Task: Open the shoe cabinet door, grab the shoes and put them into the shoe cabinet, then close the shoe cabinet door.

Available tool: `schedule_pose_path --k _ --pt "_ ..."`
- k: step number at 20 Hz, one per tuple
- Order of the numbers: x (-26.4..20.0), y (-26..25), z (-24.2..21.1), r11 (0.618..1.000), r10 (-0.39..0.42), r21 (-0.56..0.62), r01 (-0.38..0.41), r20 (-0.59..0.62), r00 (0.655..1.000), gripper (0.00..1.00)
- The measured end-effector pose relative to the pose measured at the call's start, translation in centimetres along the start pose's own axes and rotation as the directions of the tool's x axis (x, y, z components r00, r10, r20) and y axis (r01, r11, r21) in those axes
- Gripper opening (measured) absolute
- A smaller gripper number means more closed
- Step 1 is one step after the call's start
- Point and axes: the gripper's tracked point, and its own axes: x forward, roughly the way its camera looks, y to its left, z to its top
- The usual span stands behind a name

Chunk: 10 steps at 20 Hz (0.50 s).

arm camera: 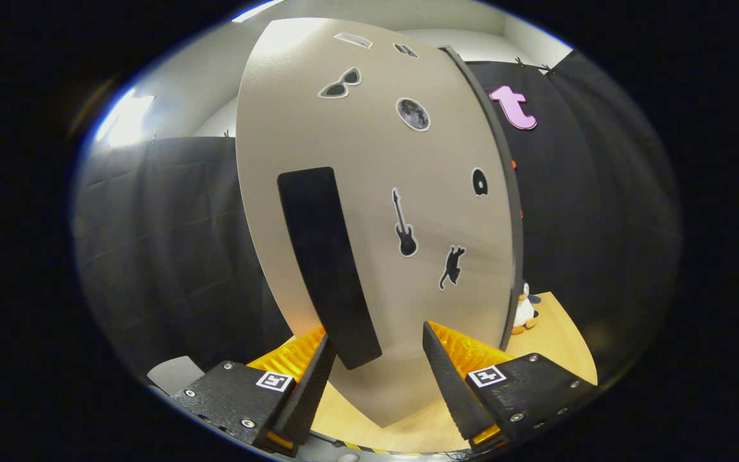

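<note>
The shoe cabinet door (376,212) stands close ahead of me, a pale panel with small stickers and a dark edge along its right side. A long black handle (324,263) runs down its left half. My gripper (379,385) is open right in front of the door. The handle's lower end sits between the fingertips, close to the left finger (308,385) and apart from the right finger (450,385). Whether either finger touches the handle is not clear.
A small penguin toy (525,311) stands on the wooden surface (562,340) just past the door's right edge. A pale grey object (174,375) lies low on the left beside the gripper. Black cloth walls close in on both sides.
</note>
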Motion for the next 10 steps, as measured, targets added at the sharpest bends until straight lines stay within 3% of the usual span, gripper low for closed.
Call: schedule_pose_path --k 7,10 --pt "10.2 5.1 0.8 0.995 -0.080 -0.057 0.082 0.036 0.996 0.91" --pt "11.1 6.1 1.4 0.992 -0.105 -0.067 0.108 0.047 0.993 0.92"
